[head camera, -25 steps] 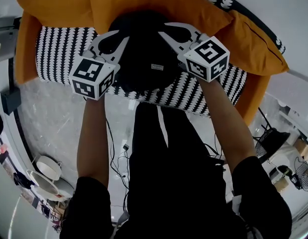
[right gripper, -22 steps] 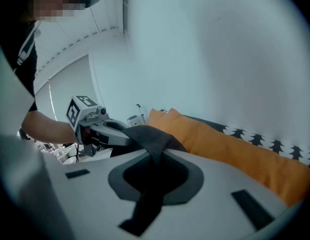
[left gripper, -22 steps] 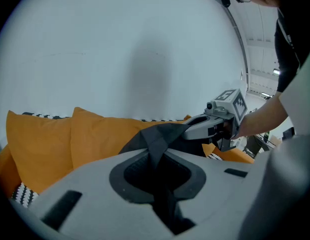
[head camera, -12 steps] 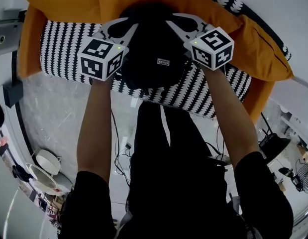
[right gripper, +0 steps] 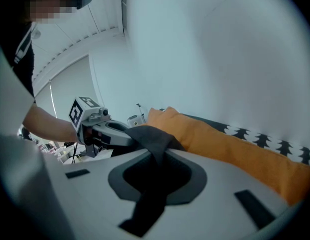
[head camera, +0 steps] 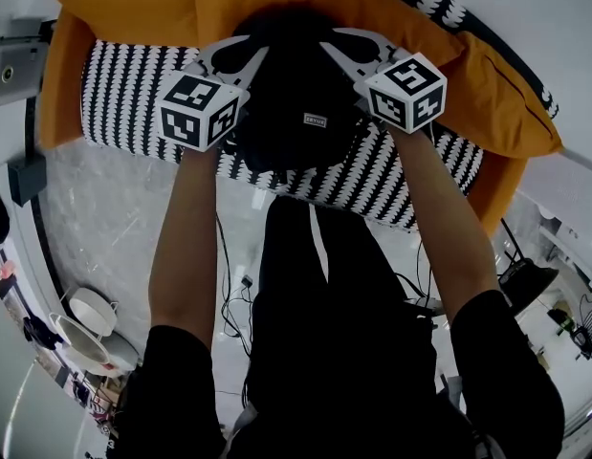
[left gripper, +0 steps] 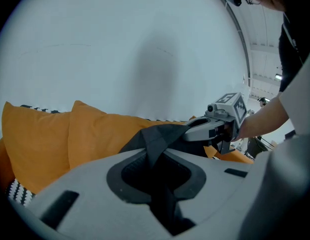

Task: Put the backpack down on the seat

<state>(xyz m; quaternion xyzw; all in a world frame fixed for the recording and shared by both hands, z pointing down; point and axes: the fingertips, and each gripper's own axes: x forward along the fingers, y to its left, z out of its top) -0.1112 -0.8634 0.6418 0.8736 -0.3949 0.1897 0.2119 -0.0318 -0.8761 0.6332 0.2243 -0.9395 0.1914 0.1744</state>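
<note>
Backpack (head camera: 296, 103), one, black, is hanging between the two tools over the patterned seat (head camera: 123, 103). Left tool (head camera: 240, 54) and right tool (head camera: 341, 46) are each clamping shut on one strap (left gripper: 156, 141). Two orange cushions (left gripper: 39, 139) are lying beyond the left tool.

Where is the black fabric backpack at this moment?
Head view, top centre: the black fabric backpack is gripped between the left gripper and right gripper, over the black-and-white patterned seat, in front of the orange cushions.
</note>
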